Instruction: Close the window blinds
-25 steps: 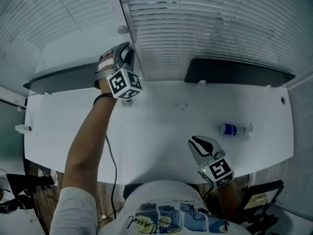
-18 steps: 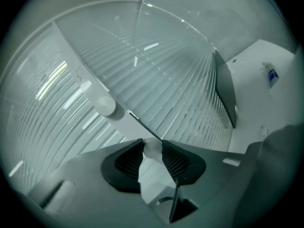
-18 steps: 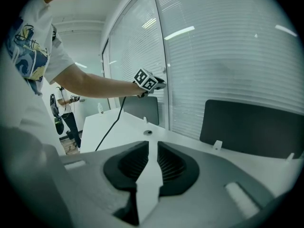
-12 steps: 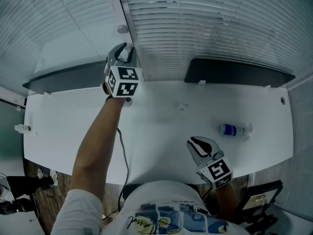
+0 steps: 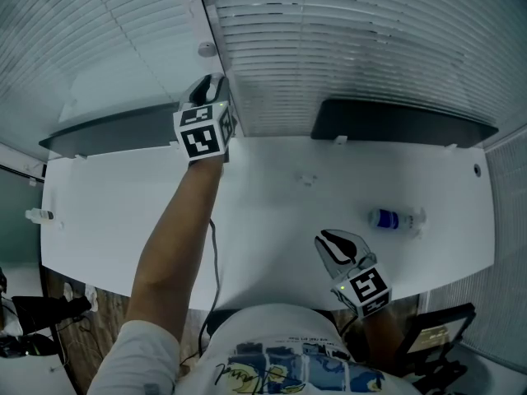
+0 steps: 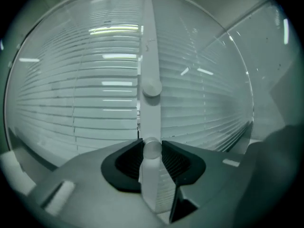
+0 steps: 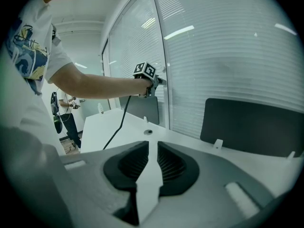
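Seen from the head, the left gripper [image 5: 212, 87] is up at the white frame post [image 5: 210, 23] between the window blinds [image 5: 354, 48], and the right gripper [image 5: 336, 239] hangs over the white table [image 5: 263, 220]. The left gripper view shows its jaws clamped on a white cylindrical knob [image 6: 152, 152], with slats just beyond on both sides. In the right gripper view the jaws stand narrowly apart and empty, the blinds well ahead of them.
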{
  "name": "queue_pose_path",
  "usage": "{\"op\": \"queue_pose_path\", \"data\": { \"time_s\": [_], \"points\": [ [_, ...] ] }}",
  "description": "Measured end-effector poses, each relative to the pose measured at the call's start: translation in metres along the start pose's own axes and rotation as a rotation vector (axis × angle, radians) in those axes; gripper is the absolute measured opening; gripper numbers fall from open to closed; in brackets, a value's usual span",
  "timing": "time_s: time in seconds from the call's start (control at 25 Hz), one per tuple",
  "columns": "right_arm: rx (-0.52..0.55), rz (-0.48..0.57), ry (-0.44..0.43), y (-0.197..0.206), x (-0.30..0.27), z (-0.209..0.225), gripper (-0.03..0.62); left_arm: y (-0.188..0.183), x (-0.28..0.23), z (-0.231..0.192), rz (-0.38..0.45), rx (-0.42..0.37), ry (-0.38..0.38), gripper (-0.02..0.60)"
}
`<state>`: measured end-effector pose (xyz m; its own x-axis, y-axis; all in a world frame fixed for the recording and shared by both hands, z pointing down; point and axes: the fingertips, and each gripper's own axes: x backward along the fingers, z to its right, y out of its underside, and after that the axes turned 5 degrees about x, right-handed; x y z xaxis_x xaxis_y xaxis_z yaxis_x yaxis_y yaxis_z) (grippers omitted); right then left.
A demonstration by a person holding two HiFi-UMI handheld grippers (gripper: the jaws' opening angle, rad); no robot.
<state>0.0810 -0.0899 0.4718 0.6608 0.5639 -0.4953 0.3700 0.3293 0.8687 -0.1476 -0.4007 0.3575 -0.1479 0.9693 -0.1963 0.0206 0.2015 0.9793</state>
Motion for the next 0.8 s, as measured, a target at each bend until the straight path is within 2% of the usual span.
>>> {"op": "queue_pose_path", "data": {
  "time_s": [0.28, 0.36, 0.44, 0.56, 0.64, 0.72, 0.8],
  "points": [
    [0.01, -0.002, 0.001, -0.0015, 0.0003, 0.0003, 0.046, 0.0002, -0.0004, -0.005, 0.012, 0.398, 0.058, 0.13],
    [0.013, 0.006, 0.002, -0.0012, 0.0001, 0.0006, 0.046, 0.0018, -0.0009, -0.0051, 0.008, 0.467, 0.075, 0.13],
    [0.011, 0.006, 0.001, 0.0001, -0.0001, 0.0006, 0.046, 0.0017, -0.001, -0.0049, 0.002, 0.433, 0.074, 0.13],
    [0.012, 0.004, 0.002, -0.001, -0.0001, 0.0007, 0.046, -0.0006, -0.0005, -0.0057, -0.005, 0.277, 0.056, 0.132],
    [0.013, -0.002, 0.008, -0.0006, 0.0002, 0.0023, 0.046, -0.0025, -0.0011, -0.0046, 0.001, 0.201, 0.057, 0.137],
    [0.012, -0.001, 0.008, -0.0006, 0.0005, 0.0026, 0.046, -0.0029, -0.0004, -0.0028, 0.012, 0.141, 0.067, 0.179],
    [0.009, 0.003, 0.006, -0.0014, 0.0007, 0.0023, 0.046, 0.0004, 0.0017, -0.0006, 0.007, 0.032, 0.063, 0.198]
  ]
}}
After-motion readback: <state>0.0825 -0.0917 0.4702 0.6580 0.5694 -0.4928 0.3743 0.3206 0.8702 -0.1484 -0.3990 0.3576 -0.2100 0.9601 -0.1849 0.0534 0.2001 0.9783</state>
